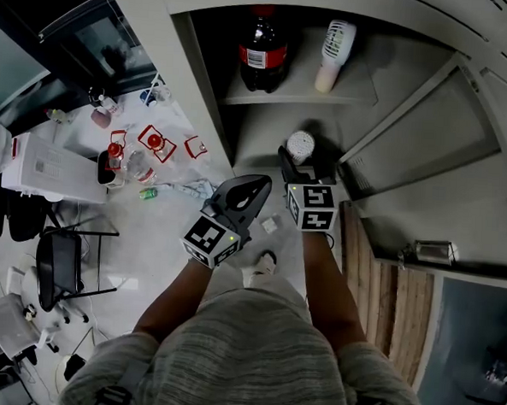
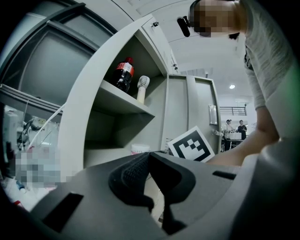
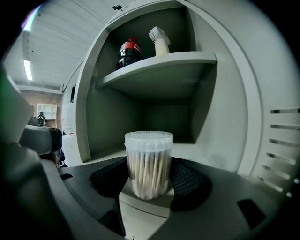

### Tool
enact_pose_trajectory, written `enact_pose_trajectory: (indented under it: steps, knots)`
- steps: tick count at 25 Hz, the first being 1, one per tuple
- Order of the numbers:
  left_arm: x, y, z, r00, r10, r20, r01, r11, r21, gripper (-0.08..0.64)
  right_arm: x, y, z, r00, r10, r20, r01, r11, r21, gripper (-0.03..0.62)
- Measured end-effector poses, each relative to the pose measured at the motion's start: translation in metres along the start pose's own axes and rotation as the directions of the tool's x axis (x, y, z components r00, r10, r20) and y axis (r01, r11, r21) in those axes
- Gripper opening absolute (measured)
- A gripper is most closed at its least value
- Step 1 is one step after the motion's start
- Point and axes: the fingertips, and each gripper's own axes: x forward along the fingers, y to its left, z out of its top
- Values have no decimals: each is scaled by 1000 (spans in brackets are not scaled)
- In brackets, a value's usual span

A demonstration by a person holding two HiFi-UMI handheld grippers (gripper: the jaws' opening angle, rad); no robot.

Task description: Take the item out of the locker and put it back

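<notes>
The right hand-held gripper has its jaws closed on a clear cotton-swab tub, gripping it low on the body. The tub stands upright at the front of the locker, over its lower shelf. Whether its base rests on that shelf cannot be told. The left hand-held gripper hangs outside the locker with its jaws together and nothing between them, so it gives no support. The main risk looks to be slip or tilt. The tub's wall is smooth and round, and with the grip so low the top could swing over if the tub is moved quickly or its base catches the shelf's front edge. Squeezing harder might dent the thin plastic or pop the lid. Lifting too high inside the locker could knock the tub against the upper shelf, where a cola bottle and a white bottle stand near the edge.
</notes>
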Motion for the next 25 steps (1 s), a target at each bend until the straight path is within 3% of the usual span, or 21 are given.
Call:
enact_pose_trajectory:
  steps: [14,25]
  knots:
    - [4,-3,2,1000,-9,3,9,1000,-2,8,-3,-1,5,1000,9,7,-9,1000,-2,278]
    - [1,-2,11,1000,6,28,-6,1000,-3,8,-31,5,57,993,41,110,-39,999,-21,277]
